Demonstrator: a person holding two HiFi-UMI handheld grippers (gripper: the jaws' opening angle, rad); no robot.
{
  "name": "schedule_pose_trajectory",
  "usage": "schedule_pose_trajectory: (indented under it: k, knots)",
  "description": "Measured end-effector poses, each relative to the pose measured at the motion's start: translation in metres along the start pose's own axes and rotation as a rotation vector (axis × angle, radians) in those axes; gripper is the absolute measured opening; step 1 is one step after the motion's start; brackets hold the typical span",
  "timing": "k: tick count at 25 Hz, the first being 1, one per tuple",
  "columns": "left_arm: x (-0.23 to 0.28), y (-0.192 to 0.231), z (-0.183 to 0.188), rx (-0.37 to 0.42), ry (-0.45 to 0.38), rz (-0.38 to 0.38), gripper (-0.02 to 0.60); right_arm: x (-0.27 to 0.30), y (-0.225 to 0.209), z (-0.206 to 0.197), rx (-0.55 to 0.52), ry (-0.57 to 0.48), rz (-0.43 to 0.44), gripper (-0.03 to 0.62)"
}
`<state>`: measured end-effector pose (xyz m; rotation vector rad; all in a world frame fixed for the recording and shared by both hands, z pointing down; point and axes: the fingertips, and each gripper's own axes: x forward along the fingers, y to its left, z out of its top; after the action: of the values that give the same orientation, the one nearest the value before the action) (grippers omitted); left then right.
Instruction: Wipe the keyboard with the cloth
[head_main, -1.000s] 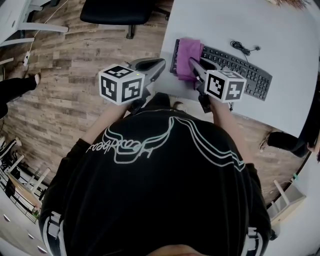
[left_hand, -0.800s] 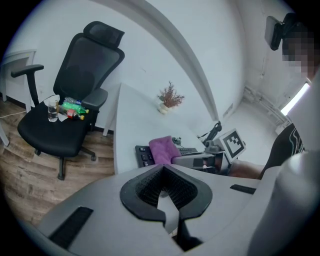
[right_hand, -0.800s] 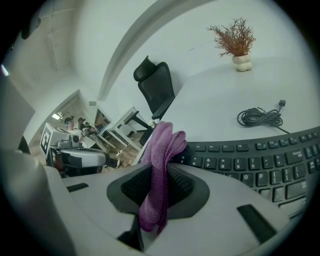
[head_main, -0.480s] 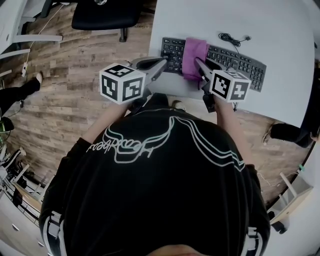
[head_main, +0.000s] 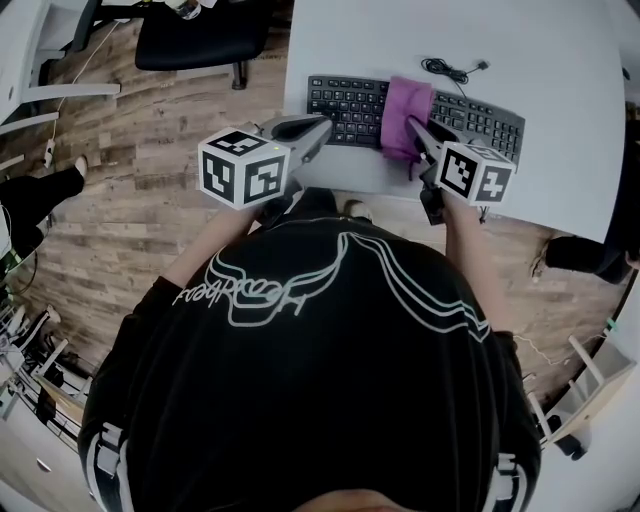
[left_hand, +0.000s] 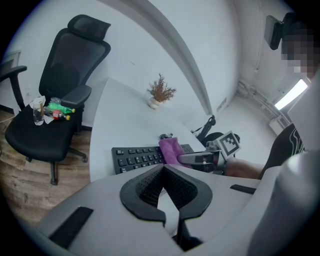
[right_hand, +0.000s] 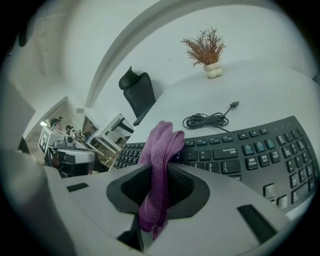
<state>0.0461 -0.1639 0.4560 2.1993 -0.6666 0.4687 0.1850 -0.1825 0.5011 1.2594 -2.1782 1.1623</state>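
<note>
Right claw (right_hand: 161, 172) clamped on soft, knitted purple cloth (right_hand: 161, 145), folded strip draped forward across middle keys of curved black keyboard (right_hand: 250, 155). Left claw (left_hand: 164, 172) pinched together, empty, near edge of smooth white tabletop (left_hand: 125, 125), apart from cloth.

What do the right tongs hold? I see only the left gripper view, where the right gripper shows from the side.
Observer: In the right gripper view, the right gripper has its tongs shut on the folded purple fabric cloth, which sticks out at both ends.
Operator: How far does the keyboard go beyond the cloth? The gripper covers it here.
Observer: In the head view, the black curved plastic keyboard runs to the right about as far as to the left; the cloth lies near its middle.
</note>
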Motion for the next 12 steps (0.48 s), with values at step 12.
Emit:
schedule_pose_trajectory:
  k: [12]
  knots:
    - [0.001, -0.002, -0.004, 0.006, 0.010, -0.001, 0.003, -0.026, -0.042, -0.004, 0.020, -0.004, -0.084, 0.058]
